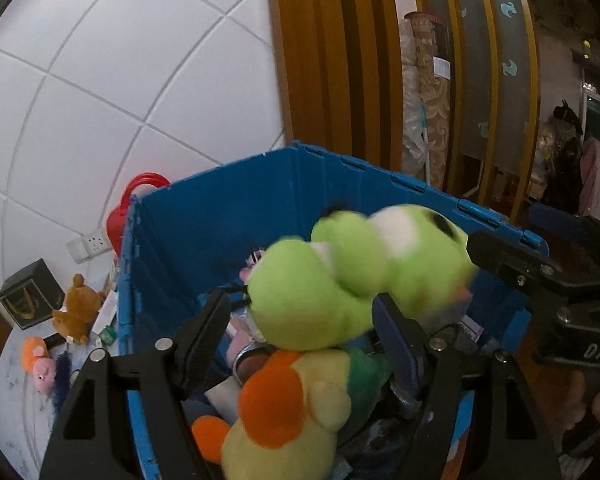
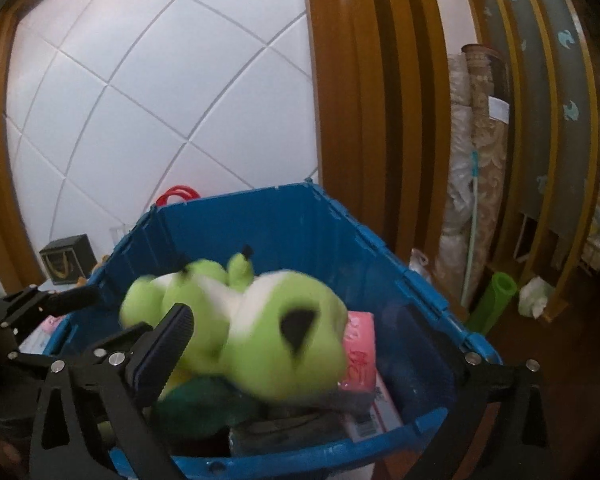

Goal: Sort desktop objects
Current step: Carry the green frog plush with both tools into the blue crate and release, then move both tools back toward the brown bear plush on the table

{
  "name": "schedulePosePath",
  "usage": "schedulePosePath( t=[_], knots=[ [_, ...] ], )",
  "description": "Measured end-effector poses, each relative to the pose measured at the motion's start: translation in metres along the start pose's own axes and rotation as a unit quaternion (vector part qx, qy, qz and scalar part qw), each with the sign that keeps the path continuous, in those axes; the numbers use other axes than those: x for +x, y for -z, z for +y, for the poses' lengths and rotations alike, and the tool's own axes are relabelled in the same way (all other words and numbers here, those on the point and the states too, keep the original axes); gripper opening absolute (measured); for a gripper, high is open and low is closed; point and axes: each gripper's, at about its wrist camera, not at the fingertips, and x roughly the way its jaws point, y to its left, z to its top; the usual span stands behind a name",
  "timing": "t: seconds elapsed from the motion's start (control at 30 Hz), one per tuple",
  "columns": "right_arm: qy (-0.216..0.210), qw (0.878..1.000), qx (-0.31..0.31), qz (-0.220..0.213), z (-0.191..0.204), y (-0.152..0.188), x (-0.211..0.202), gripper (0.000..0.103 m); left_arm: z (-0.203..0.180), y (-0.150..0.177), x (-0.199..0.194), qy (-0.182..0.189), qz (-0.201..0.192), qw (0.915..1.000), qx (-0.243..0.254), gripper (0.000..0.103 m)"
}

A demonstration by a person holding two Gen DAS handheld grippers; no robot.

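A green plush frog is blurred, over the open blue bin. It shows in the right wrist view too, between my right gripper's wide-open fingers and touching neither. My left gripper is open over the bin, above a yellow plush with orange patches. The right gripper's finger shows at the right of the left wrist view. The bin also holds a pink packet and boxes.
On the white table left of the bin lie a brown teddy, a pink and orange plush, a black box and a red-handled item. Wooden door frames and rolled fabrics stand behind.
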Motion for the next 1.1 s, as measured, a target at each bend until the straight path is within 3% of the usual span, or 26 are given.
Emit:
schedulePosePath(
  t=[0.27, 0.57, 0.8, 1.1],
  knots=[
    [-0.025, 1.0, -0.015, -0.011, 0.033, 0.001, -0.006, 0.103, 0.033, 0.012, -0.022, -0.022, -0.015, 0.9995, -0.02, 0.073],
    [-0.03, 0.998, -0.058, -0.012, 0.112, -0.003, -0.005, 0.103, 0.113, 0.035, -0.048, -0.041, -0.029, 0.997, -0.059, 0.073],
    [-0.023, 0.996, -0.079, -0.022, 0.208, -0.007, -0.008, 0.103, 0.199, 0.058, -0.069, -0.037, -0.044, 0.9959, -0.069, 0.073],
    [-0.013, 0.993, -0.118, -0.016, 0.358, -0.008, 0.017, 0.103, 0.344, 0.095, -0.076, -0.039, -0.025, 0.9961, -0.075, 0.073]
  ],
)
